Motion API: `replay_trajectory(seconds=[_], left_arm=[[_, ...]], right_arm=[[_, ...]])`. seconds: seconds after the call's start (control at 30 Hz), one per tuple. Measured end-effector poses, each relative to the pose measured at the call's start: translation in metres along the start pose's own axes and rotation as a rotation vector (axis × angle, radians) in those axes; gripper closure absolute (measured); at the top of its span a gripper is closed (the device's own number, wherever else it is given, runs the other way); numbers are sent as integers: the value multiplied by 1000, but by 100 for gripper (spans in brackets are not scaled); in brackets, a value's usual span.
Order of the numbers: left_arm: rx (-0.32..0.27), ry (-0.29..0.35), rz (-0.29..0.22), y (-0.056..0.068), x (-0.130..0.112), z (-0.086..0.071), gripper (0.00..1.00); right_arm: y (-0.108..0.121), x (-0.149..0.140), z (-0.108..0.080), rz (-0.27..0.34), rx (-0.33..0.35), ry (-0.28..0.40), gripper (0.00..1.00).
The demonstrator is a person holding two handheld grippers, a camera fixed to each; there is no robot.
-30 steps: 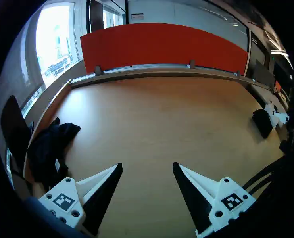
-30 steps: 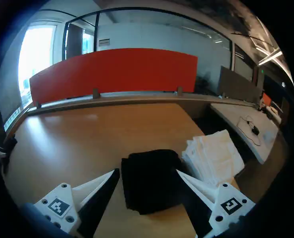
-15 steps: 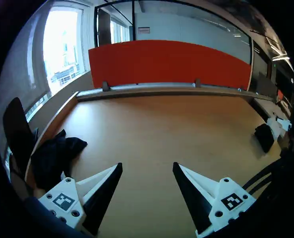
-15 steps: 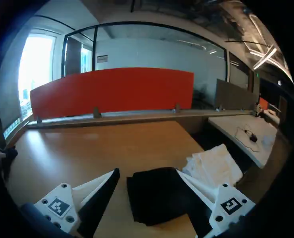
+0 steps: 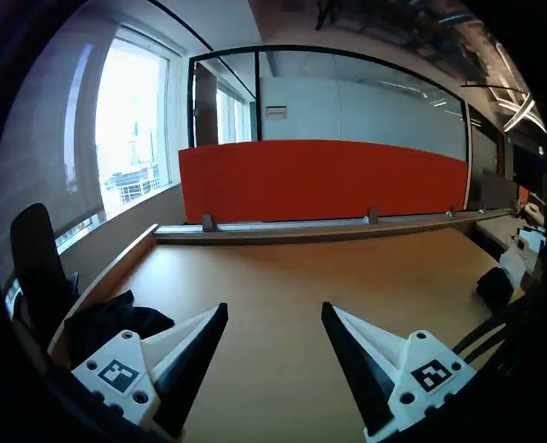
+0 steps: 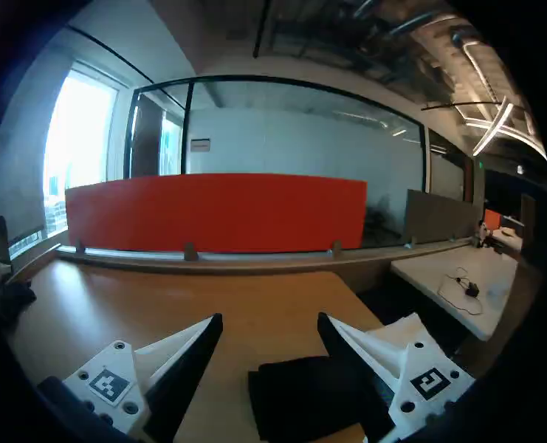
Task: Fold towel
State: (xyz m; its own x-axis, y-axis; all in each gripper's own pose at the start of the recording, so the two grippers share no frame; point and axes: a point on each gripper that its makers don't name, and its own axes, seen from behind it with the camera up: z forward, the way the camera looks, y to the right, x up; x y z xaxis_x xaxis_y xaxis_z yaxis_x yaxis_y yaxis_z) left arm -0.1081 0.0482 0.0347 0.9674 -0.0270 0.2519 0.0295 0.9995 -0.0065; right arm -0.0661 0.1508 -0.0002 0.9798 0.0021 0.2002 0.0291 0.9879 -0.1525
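A folded black towel (image 6: 310, 395) lies flat on the wooden table (image 6: 125, 310), low in the right gripper view, just under and ahead of the right finger. My right gripper (image 6: 269, 317) is open above it and holds nothing. Behind that finger peeks a stack of white towels (image 6: 387, 334). In the left gripper view my left gripper (image 5: 273, 306) is open over bare table (image 5: 303, 280). A crumpled dark cloth (image 5: 107, 323) lies by its left finger. The folded black towel (image 5: 494, 286) sits far right, with the white stack (image 5: 512, 264) behind it.
A red divider panel (image 5: 325, 181) stands along the table's far edge. A dark chair back (image 5: 37, 269) rises at the left by the window. To the right, across a gap, is a white desk (image 6: 458, 284) with a cable on it.
Both views have tipped upward: the table and towels have slid down the frames and more ceiling shows. Both grippers stay open and empty.
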Motion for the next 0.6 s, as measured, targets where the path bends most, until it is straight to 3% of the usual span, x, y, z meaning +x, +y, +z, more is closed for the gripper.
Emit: replay_trajectory(seconds=[0.27, 0.6], left_arm=[[16, 81, -18, -8, 25, 2, 6], [1, 133, 4, -5, 46, 1, 6]], right_arm=[[-11, 21, 0, -18, 25, 54, 0], [-54, 54, -3, -31, 83, 97, 0]])
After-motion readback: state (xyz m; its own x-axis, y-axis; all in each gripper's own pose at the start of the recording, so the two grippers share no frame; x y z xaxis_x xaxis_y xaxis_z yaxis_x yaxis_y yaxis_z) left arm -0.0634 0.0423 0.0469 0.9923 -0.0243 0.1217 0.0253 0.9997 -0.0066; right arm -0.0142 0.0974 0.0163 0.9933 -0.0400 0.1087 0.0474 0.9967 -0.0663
